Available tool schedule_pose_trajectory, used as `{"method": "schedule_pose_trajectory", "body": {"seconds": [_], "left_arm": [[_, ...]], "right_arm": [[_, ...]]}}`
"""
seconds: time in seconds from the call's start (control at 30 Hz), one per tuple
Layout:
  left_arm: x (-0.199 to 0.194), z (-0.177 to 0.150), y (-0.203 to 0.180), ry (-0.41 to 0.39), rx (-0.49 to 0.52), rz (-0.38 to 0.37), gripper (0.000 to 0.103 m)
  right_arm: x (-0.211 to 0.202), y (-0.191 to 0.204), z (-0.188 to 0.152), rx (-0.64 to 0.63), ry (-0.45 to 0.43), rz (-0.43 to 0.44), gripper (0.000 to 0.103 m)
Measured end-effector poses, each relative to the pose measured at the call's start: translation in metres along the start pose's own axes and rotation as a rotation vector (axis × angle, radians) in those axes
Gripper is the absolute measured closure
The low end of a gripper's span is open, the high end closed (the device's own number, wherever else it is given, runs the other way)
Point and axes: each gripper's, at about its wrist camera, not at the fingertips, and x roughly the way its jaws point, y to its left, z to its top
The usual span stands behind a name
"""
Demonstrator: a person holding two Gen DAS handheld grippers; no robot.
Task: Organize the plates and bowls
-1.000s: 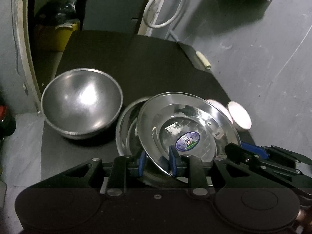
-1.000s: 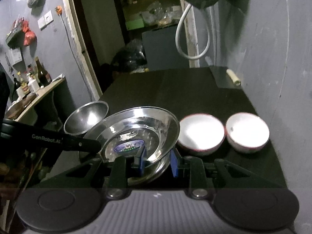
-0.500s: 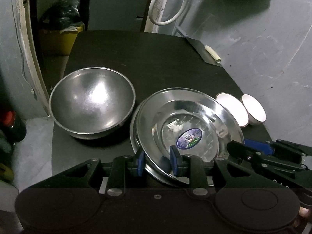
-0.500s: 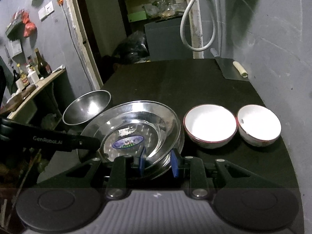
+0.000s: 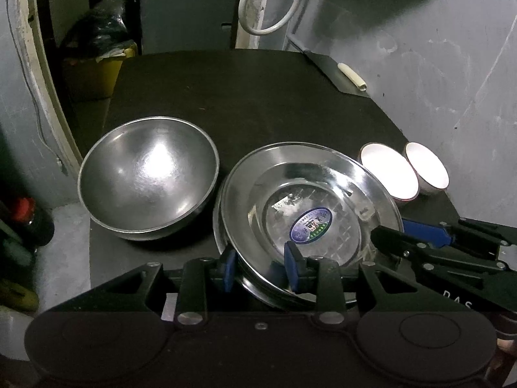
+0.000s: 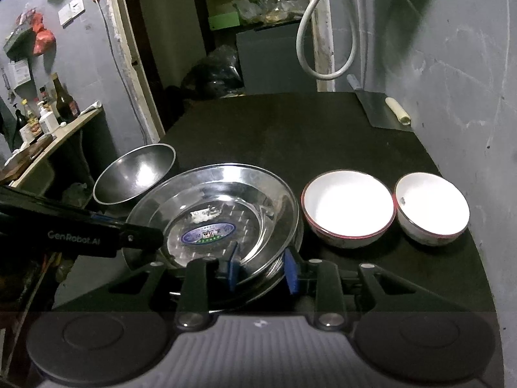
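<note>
The round stainless-steel plate with a blue sticker (image 5: 310, 210) lies stacked on another; its near rim sits between both narrow-set jaws, left gripper (image 5: 258, 266) having just been opening, right gripper (image 6: 260, 266) at its right edge, grip uncertain.

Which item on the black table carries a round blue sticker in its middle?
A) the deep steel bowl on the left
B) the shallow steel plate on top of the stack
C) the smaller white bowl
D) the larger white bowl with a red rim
B: the sticker lies in the centre of the top steel plate; the other three vessels show none.
</note>
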Motion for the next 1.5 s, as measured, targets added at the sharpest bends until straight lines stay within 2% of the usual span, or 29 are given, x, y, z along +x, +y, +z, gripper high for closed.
{"method": "schedule_pose_trajectory", "body": {"seconds": [0.43, 0.8, 1.03, 1.1, 1.23, 1.4, 1.47, 1.5], "left_arm": [[0.003, 0.004, -0.008, 0.011, 0.027, 0.027, 0.068], [0.008, 0.003, -0.017, 0.047, 0.086, 0.082, 0.062], [0.008, 0.001, -0.018, 0.053, 0.105, 0.086, 0.057], [0.007, 0.001, -0.017, 0.053, 0.101, 0.077, 0.053], [0.003, -0.001, -0.017, 0.039, 0.095, 0.058, 0.037], [-0.011, -0.006, -0.01, -0.003, 0.06, 0.012, 0.023], [-0.018, -0.008, -0.006, -0.03, 0.037, -0.012, 0.013], [-0.022, -0.011, -0.004, -0.044, 0.027, -0.021, 0.011]], "right_arm": [[0.004, 0.002, -0.001, 0.002, 0.005, -0.011, 0.068], [0.005, 0.006, 0.001, -0.024, 0.01, -0.021, 0.067], [0.008, 0.013, -0.001, -0.07, 0.014, -0.053, 0.058], [0.009, 0.014, -0.002, -0.073, 0.019, -0.054, 0.057], [0.009, 0.015, -0.004, -0.069, 0.023, -0.053, 0.052], [-0.002, 0.013, -0.011, -0.044, 0.003, -0.048, 0.033], [-0.009, 0.011, -0.015, -0.028, -0.01, -0.042, 0.02], [-0.012, 0.01, -0.017, -0.023, -0.014, -0.04, 0.017]]}}
